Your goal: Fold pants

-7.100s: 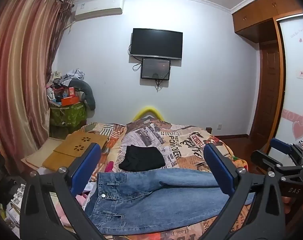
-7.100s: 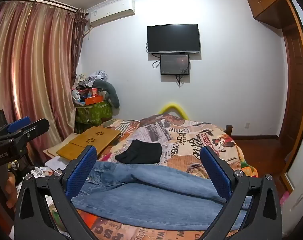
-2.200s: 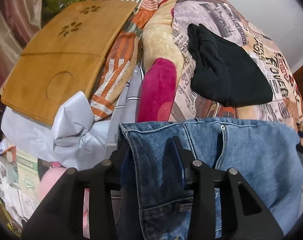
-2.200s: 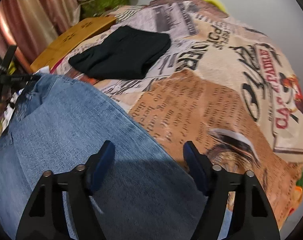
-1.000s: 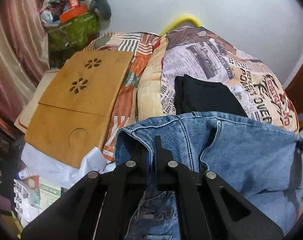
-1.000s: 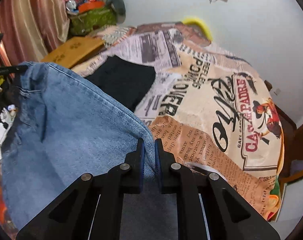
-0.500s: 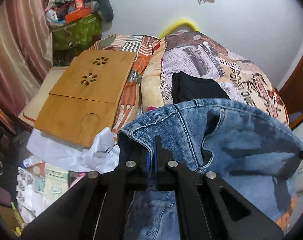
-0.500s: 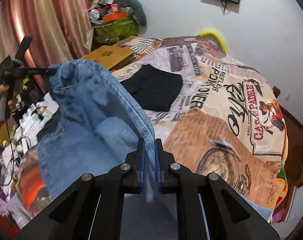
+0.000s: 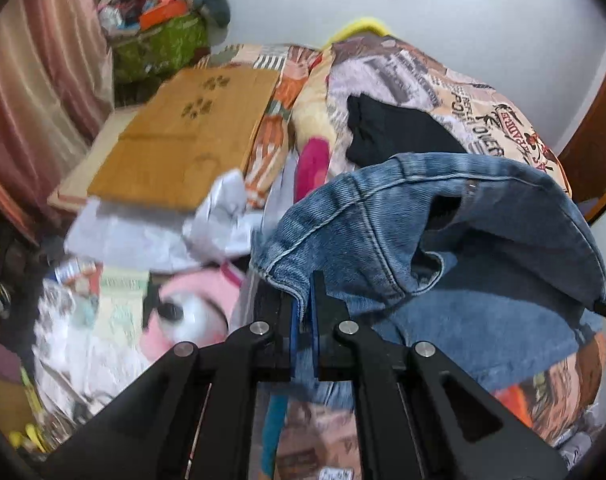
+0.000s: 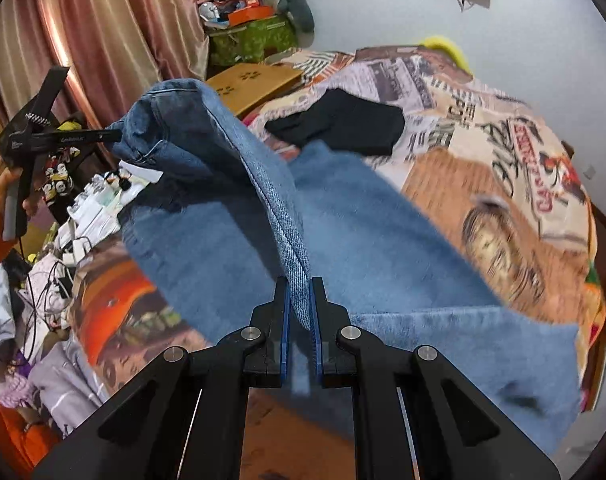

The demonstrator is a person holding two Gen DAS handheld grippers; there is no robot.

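Blue jeans [image 9: 443,220] hang lifted over the bed, their waistband stretched between both grippers. My left gripper [image 9: 303,312] pinches the waistband corner; its jaws are opening slightly, with the denim still pressed between the blue pads. In the right wrist view my right gripper [image 10: 300,300] is shut on the side seam of the jeans [image 10: 363,232], and the legs lie flat on the bed beneath. The left gripper [image 10: 117,134] shows there too, at the left, gripping the far waistband corner, held by a hand [image 10: 7,196] in an orange sleeve.
A folded black garment [image 9: 391,132] lies further up the newspaper-print bedspread [image 10: 503,184]. A wooden lap desk [image 9: 183,136] rests at the bed's left side. Papers, cables and a pink toy [image 9: 191,308] crowd the floor on the left, by the curtain [image 10: 103,40].
Both grippers have drawn back toward the near side of the bed, carrying the raised waistband with them. More of the floor clutter and the flat jean legs now show.
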